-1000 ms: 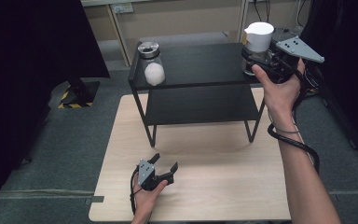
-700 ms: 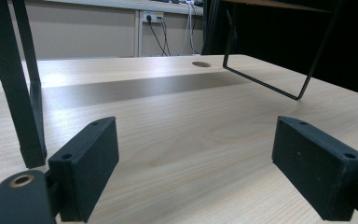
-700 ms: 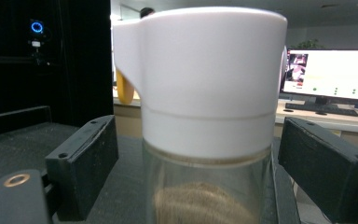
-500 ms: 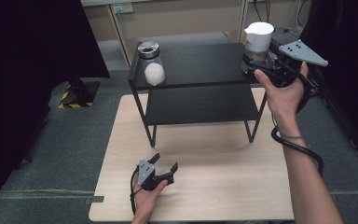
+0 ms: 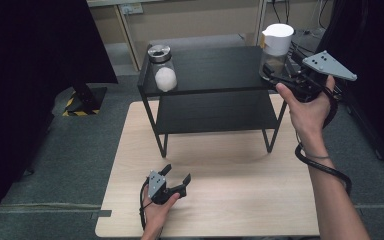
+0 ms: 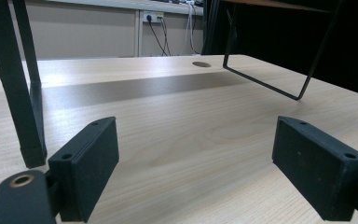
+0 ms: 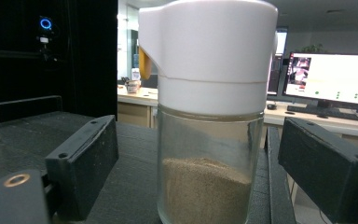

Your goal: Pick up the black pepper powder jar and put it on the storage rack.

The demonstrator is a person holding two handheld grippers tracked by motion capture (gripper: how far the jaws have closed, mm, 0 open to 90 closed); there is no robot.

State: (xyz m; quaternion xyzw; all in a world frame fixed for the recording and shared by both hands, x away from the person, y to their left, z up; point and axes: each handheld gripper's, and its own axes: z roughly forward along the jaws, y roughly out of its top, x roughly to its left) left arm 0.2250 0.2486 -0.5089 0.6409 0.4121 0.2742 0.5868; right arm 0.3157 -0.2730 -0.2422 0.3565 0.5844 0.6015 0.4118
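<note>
Right hand-held gripper [image 5: 271, 75] spread wide around the white-lidded glass dispenser [image 7: 208, 116] at the shelf's [image 5: 215, 70] top right corner, not gripping. Pickup pending. Left hand-held gripper [image 5: 176, 176] idle, released, on the surface [image 5: 240, 190].

Bare wood runs ahead of the left gripper [image 6: 196, 182], a rack leg [image 6: 16, 84] standing at ten o'clock, dispenser [image 7: 209, 116] blocking the right gripper [image 7: 200, 177].

The high view looks forward and down from above the person's side, over the whole surface [image 5: 230, 170] and black shelf rack [image 5: 215, 67]. The left gripper view sits low, skimming the surface toward the rack's legs. The right gripper view faces the white-lidded jar [image 7: 209, 116] at close range on the rack's top shelf, which the high view shares.
</note>
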